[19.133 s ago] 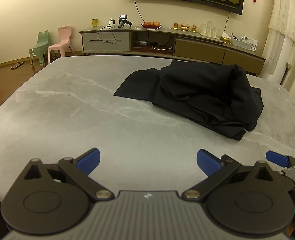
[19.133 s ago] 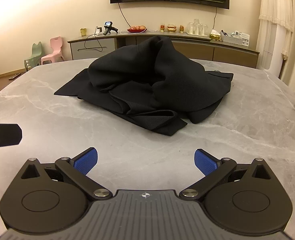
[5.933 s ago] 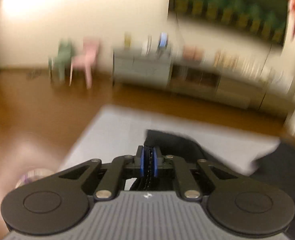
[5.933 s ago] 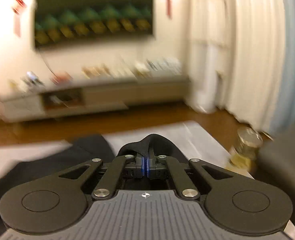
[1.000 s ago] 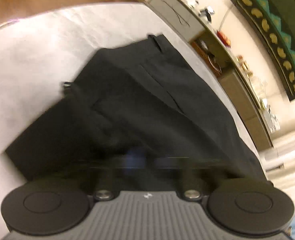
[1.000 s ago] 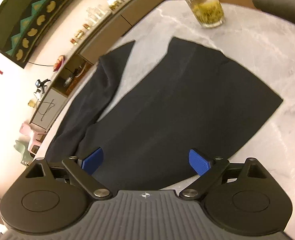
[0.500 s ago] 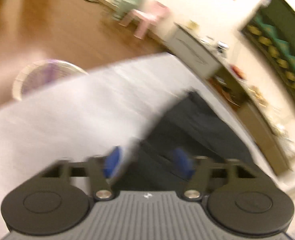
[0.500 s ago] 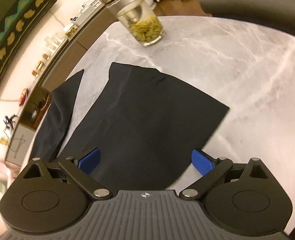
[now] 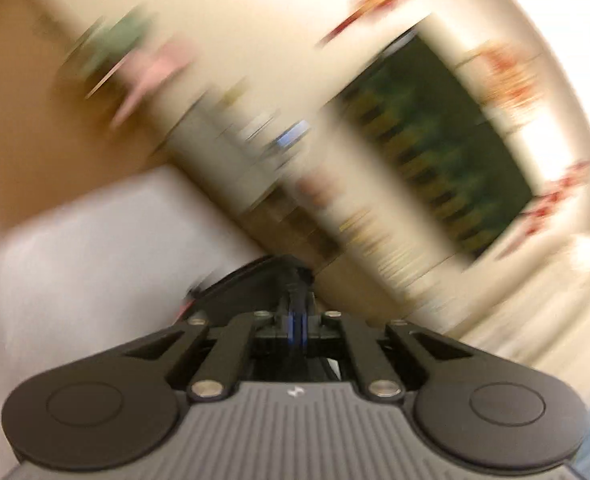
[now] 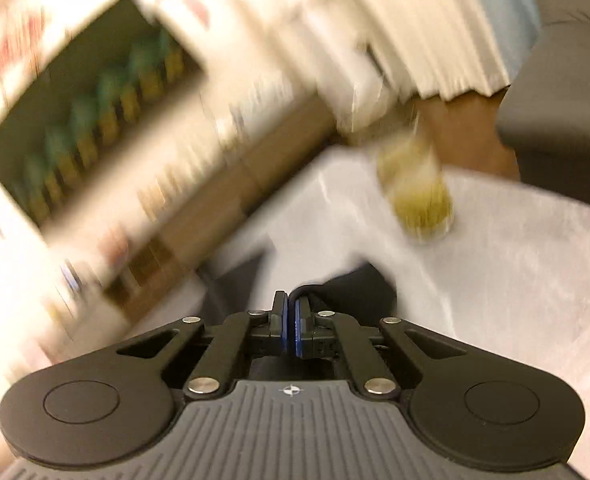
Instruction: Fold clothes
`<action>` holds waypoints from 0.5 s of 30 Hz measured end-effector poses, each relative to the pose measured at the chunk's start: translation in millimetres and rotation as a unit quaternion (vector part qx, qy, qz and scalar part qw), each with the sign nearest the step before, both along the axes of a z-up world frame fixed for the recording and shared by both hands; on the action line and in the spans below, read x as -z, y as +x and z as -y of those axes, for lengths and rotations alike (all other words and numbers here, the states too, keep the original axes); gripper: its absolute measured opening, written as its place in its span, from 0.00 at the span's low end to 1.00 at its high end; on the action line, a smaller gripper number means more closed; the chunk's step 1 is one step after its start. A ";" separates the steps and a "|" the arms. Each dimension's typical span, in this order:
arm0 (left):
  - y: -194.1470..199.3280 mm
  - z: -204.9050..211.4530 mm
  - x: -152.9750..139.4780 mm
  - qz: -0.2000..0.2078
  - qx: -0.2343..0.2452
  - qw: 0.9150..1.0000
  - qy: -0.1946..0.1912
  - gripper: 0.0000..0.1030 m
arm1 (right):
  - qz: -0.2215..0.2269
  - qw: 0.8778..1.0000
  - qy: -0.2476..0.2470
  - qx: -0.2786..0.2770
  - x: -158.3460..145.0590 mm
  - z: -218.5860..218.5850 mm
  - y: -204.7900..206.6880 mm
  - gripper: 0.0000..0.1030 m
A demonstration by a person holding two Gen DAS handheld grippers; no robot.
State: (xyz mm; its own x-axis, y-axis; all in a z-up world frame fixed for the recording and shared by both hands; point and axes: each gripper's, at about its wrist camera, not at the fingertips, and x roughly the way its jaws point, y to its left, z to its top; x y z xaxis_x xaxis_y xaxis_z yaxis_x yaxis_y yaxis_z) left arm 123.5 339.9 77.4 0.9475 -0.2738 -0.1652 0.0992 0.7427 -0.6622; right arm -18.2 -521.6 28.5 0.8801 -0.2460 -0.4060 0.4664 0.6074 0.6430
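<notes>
Left gripper [image 9: 298, 322]: the two blue pads are pressed together, with a fold of black cloth pinched between them. The black arms of the tool are drawn in toward the middle.

Right gripper [image 10: 291, 326]: the blue pads are closed to a thin slit, and a bit of black cloth rises out from between them.

Black garment [image 9: 251, 280]: in the left wrist view it bunches up just ahead of the closed pads, above the pale table. In the right wrist view more of the garment [image 10: 355, 284] shows as a dark mound just past the pads, with another dark strip off to the left of it. How it is folded cannot be told, since both views are smeared by motion.

Table [image 9: 75, 264]: a light grey marbled top. It fills the lower left of the left wrist view, and the table [image 10: 515, 280] fills the right half of the right wrist view.

Glass jar [image 10: 415, 196]: stands on the table beyond the garment and to the right, well apart from it, with yellow-green contents. Its outline is blurred.

Wall picture [image 9: 439, 152]: a dark framed panel with green and yellow shapes, tilted in the view, hanging above a long low cabinet [image 9: 295, 216].

Small chairs [image 9: 143, 64]: a green and a pink smear near the far wall, too blurred for detail.
</notes>
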 end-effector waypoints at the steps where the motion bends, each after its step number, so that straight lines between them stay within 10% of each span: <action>1: -13.9 -3.8 1.0 0.002 0.003 1.000 0.001 0.03 | -0.002 1.000 -0.006 0.007 -3.8 2.4 -10.0 0.01; 5: -41.3 -19.3 55.0 -0.113 -0.021 0.993 -0.010 0.07 | -0.104 0.994 -0.029 0.015 21.6 10.6 -19.0 0.01; 8: -63.5 -34.7 99.4 -0.215 -0.091 0.970 -0.063 0.29 | -0.143 0.989 0.000 0.027 47.3 15.4 -21.3 0.02; 15: -77.8 3.9 106.7 -0.277 -0.119 0.952 -0.056 0.71 | -0.166 0.986 0.007 0.020 62.5 5.7 -23.9 0.03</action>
